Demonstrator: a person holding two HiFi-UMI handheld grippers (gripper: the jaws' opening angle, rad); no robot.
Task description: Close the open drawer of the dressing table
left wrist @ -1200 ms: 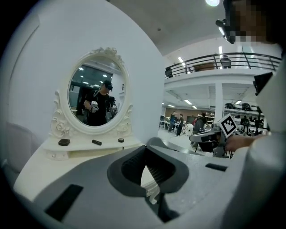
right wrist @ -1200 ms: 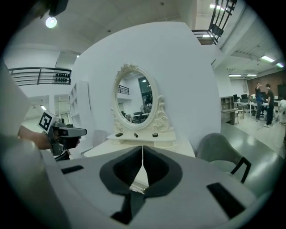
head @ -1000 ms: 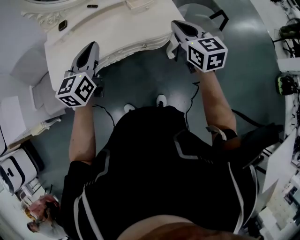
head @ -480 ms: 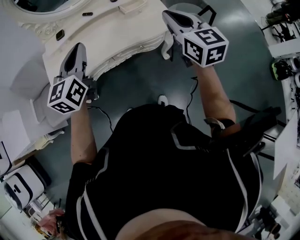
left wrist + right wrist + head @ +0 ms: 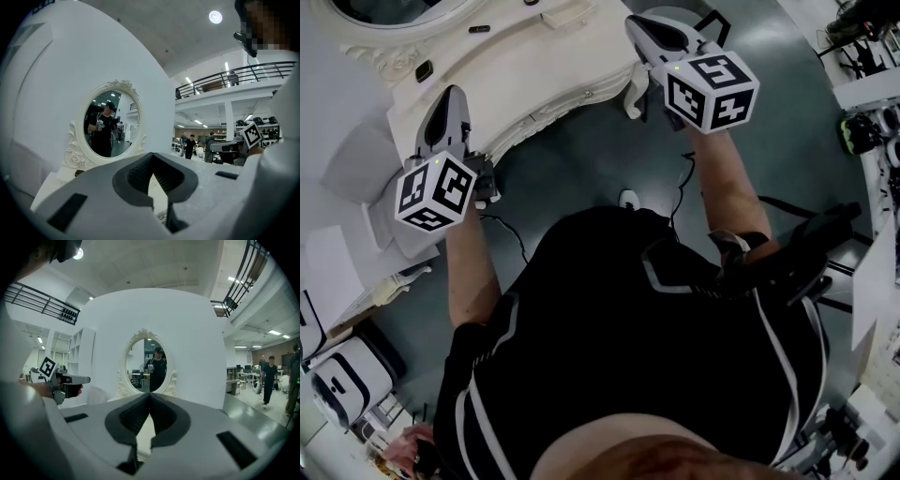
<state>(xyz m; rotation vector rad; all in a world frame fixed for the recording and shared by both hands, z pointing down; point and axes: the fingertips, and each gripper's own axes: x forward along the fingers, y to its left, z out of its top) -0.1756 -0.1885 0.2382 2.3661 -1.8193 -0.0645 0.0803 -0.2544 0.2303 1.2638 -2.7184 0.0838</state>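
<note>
The white dressing table (image 5: pixel 534 66) lies ahead, its carved front edge (image 5: pixel 553 108) running between my two grippers. A small knob (image 5: pixel 586 92) shows on that front; the front looks flush, and I cannot tell whether a drawer stands out. My left gripper (image 5: pixel 453 96) hovers over the table's left front corner, shut and empty. My right gripper (image 5: pixel 643 25) is above the right front corner, also shut on nothing. The oval mirror (image 5: pixel 110 124) stands beyond the left gripper (image 5: pixel 152 155). In the right gripper view, that mirror (image 5: pixel 150 366) is straight ahead of the right gripper (image 5: pixel 149 394).
Small dark items (image 5: pixel 424 70) lie on the tabletop. A white upholstered seat (image 5: pixel 380 202) stands left of the table, a white appliance (image 5: pixel 342 380) at lower left. Cables (image 5: pixel 511 230) trail on the grey floor. Cluttered benches (image 5: pixel 867 131) line the right side.
Both grippers have shifted a little toward the table and to the left over the last second. Their jaws stay shut; in the last half second almost nothing moved.
</note>
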